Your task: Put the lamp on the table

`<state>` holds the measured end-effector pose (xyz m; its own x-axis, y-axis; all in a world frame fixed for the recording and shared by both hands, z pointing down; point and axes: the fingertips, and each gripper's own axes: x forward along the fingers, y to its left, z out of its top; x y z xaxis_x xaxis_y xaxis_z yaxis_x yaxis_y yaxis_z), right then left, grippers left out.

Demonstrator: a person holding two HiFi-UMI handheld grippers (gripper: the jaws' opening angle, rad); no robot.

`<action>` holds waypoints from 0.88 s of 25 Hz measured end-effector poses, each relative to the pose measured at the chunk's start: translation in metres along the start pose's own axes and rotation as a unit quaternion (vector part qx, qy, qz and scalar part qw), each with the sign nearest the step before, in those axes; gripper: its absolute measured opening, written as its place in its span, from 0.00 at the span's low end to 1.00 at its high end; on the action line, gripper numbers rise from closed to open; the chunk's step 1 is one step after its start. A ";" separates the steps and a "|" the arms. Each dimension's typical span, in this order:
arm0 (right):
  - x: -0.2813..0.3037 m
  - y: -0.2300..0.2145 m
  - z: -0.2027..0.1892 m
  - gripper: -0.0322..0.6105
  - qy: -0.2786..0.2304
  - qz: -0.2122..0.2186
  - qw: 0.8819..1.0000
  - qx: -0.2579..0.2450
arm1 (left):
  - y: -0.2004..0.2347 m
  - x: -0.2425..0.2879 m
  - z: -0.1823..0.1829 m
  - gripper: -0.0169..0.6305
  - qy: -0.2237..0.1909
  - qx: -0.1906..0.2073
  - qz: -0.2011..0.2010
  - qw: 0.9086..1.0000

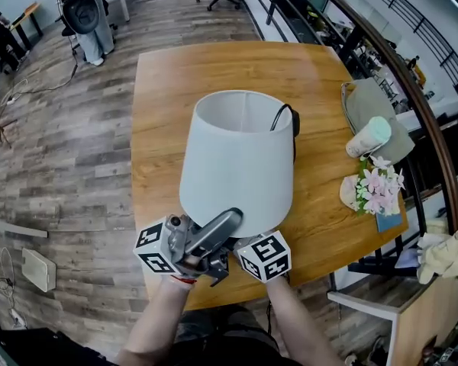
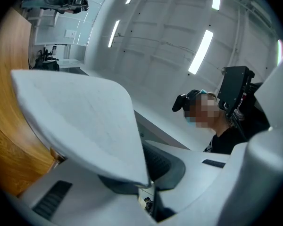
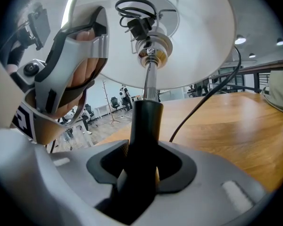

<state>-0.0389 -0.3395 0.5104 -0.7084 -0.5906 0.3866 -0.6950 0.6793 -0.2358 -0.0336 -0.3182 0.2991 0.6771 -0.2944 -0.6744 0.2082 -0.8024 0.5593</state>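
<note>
Two tools share the lamp [image 1: 240, 158], which hangs in the air over the near edge of the desk [image 1: 168, 82]. The right tool [image 3: 144, 161] is clamped on its black stem [image 3: 146, 121], and the left tool [image 2: 148, 175] pinches the lower rim of the white shade [image 2: 85, 121]. I'd carry it farther over the bare wood with the stem upright, lay the cord [image 3: 203, 105] clear of the base, lower it flat, then ease off the thin shade first.
</note>
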 end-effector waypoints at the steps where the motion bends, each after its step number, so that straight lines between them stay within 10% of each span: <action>1: 0.001 -0.004 0.002 0.32 -0.001 -0.003 1.000 -0.002 | 0.002 0.002 0.000 0.04 0.003 -0.001 -0.003 1.000; 22: -0.004 -0.012 0.002 0.36 -0.017 -0.048 0.998 -0.043 | -0.003 0.003 -0.013 0.03 0.014 0.000 -0.018 1.000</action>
<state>-0.0281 -0.3467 0.5099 -0.6435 -0.6682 0.3733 -0.7479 0.6526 -0.1212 -0.0227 -0.3100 0.3016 0.6888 -0.2514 -0.6800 0.2317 -0.8124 0.5350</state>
